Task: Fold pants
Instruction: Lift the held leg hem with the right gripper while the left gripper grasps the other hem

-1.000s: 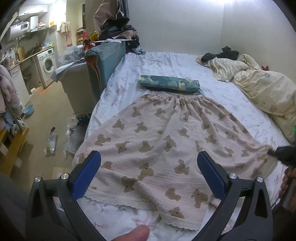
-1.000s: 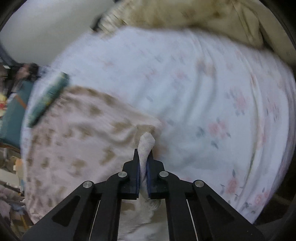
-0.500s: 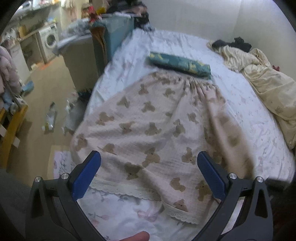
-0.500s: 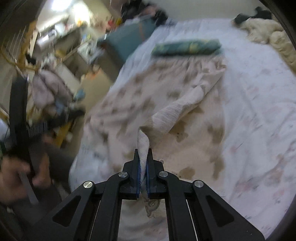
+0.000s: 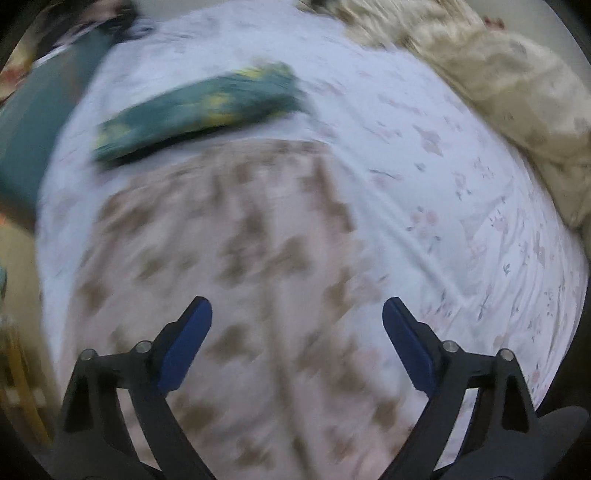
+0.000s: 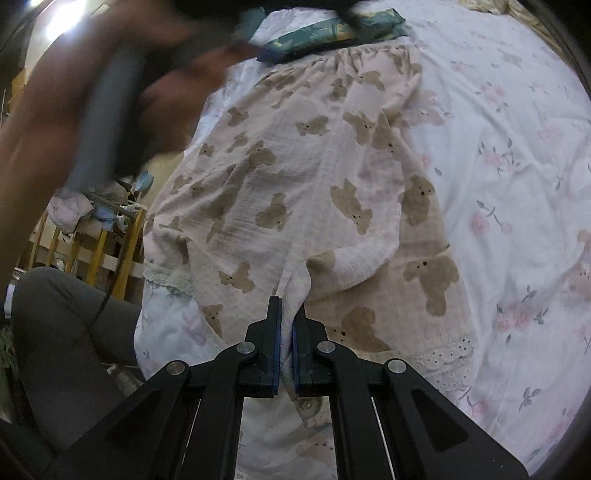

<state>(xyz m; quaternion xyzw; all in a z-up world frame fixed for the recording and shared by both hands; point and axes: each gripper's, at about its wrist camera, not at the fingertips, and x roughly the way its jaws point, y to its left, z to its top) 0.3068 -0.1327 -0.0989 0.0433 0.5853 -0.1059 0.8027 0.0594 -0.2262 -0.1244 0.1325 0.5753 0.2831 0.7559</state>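
Observation:
Pale pink pants with brown bear prints [image 6: 295, 173] lie on the bed, one side folded over onto the other, lace hems toward me. My right gripper [image 6: 287, 314] is shut on a pinched edge of the pants cloth near the hem. In the blurred left wrist view the pants [image 5: 240, 258] lie below my left gripper [image 5: 297, 317], which is wide open and empty above them. The left hand and its handle [image 6: 110, 96] show blurred at the upper left of the right wrist view.
A folded green patterned garment [image 5: 199, 107] [image 6: 332, 33] lies just beyond the waistband. A cream duvet [image 5: 498, 85] is heaped at the far right. The white floral sheet [image 6: 517, 184] covers the bed. A yellow wooden rack [image 6: 99, 254] and my knee [image 6: 55, 332] are at the left.
The right gripper has carried the pant leg over to the left and lowered it onto the other leg. The left gripper has swung forward over the pants, still open.

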